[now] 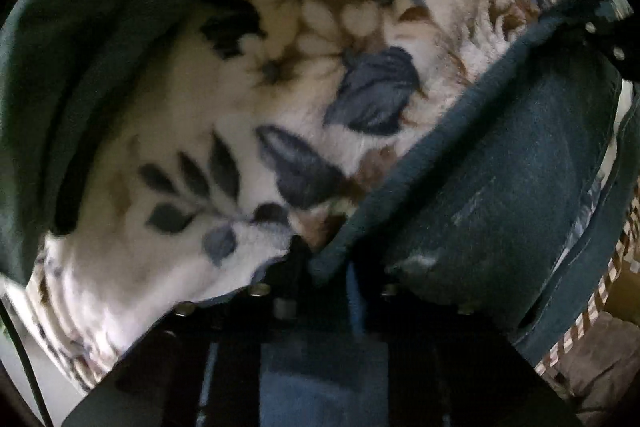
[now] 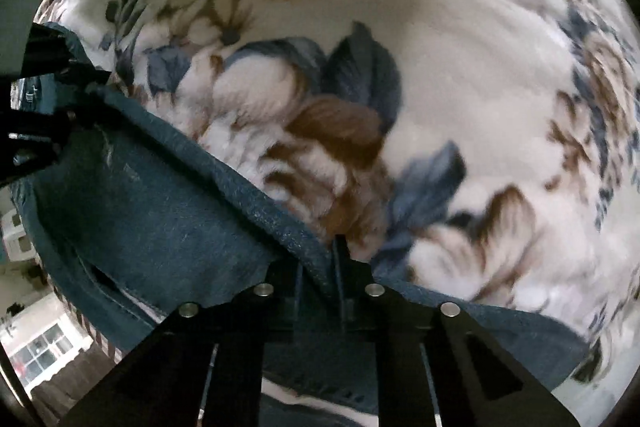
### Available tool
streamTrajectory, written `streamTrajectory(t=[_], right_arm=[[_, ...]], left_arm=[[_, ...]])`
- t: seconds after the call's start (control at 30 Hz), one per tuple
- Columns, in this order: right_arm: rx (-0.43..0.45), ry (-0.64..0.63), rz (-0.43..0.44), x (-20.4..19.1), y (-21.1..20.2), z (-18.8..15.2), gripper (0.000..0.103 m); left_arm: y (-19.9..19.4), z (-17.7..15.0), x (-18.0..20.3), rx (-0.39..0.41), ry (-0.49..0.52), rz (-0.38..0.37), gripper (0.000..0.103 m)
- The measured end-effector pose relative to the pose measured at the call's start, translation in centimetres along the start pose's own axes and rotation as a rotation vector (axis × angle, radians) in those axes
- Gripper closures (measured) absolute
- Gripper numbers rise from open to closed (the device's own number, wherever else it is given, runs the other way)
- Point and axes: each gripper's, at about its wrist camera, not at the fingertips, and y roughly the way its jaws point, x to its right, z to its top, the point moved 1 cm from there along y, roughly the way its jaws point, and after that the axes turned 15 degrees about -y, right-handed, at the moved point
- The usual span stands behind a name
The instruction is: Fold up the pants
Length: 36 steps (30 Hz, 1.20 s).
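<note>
The pants (image 2: 152, 211), dark teal-blue denim, are lying across a fleecy floral blanket (image 2: 460, 75) printed with blue leaves and brown blooms. The right gripper (image 2: 320, 259) is pinching the hemmed edge of the fabric, its two black fingers (image 2: 340, 267) sitting close together with the seam caught between them, and the cloth is stretching away from there toward the left of the right wrist view, where the left gripper (image 2: 48, 99) is showing at the far end of the same edge. In the left wrist view the left gripper (image 1: 320, 267) is gripping that taut edge too, jaws closed on the denim (the picture is dark and blurred, so the fingertips themselves are hard to make out). More of the dark fabric (image 1: 80, 47) is bunching along the upper left there, and the right gripper (image 1: 604, 27) is peeking in at the upper right
</note>
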Motion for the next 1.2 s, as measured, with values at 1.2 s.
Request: streamTrajectory(t=[1.2], right_arm=[[-0.034,0.255,-0.129,-21.2,5.0,-18.9,0.084]], left_arm=[[2.3,-23.2,10.1,0.043,-0.761,-0.247,0.089]])
